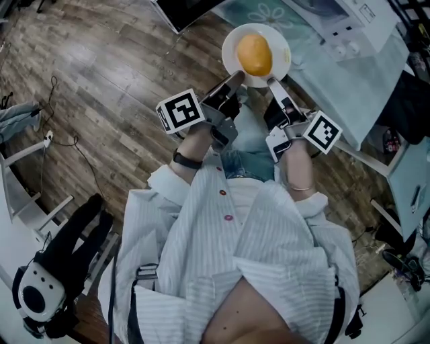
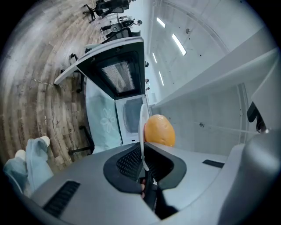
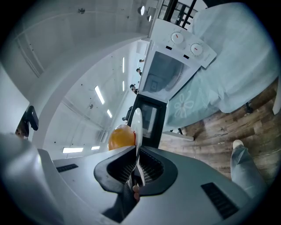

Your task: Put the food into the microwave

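While left hand-held gripper (image 1: 236,77) and right hand-held gripper (image 1: 273,81) clamp its rim, the plate (image 1: 229,48) lies level under food (image 1: 254,54).

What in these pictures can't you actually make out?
Inside of the microwave: cut off by the head view's top edge; too small and dim in both gripper views.
What the food is: only a round orange lump shows; the plate, edge-on, hides part of it in both gripper views.
Markings on the dials: too small, right gripper view.

Orange food (image 1: 254,54) on white plate (image 1: 229,50); microwave (image 3: 173,66) open.
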`<state>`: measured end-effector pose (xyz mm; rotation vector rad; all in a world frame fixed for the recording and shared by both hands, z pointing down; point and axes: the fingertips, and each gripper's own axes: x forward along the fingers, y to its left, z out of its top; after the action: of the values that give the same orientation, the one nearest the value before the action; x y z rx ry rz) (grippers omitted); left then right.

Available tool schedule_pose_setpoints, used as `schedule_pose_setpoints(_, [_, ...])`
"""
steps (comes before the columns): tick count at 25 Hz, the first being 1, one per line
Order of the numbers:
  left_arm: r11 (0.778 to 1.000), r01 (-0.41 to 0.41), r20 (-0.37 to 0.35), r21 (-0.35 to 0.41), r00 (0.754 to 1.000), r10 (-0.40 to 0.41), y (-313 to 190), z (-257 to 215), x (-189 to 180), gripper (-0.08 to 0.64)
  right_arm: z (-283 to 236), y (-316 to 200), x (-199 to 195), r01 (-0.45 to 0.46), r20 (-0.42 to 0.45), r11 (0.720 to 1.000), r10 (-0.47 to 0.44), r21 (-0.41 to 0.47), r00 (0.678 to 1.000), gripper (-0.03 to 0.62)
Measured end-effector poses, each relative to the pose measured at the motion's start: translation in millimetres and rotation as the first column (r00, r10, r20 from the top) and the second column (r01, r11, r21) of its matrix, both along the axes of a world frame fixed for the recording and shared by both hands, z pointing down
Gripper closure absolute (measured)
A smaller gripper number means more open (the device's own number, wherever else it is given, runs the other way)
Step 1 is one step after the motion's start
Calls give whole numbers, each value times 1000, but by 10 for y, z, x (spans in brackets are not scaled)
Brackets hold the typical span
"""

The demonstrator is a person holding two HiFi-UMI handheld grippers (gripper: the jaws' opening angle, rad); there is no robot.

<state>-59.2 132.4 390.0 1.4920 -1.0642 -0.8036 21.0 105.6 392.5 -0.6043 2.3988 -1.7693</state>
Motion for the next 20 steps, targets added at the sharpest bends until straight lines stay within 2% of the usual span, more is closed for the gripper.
schedule_pose_setpoints(10, [999, -26, -1, -22, 1000, 26, -651, 17, -223, 540, 25, -628, -224, -27, 4, 999, 27, -23, 1000, 548])
schedule_pose_setpoints(20, [994, -103, -12, -47, 995, 103, -1791, 58, -369, 540, 57, -1713, -346, -97, -22, 994, 96, -49, 995, 548])
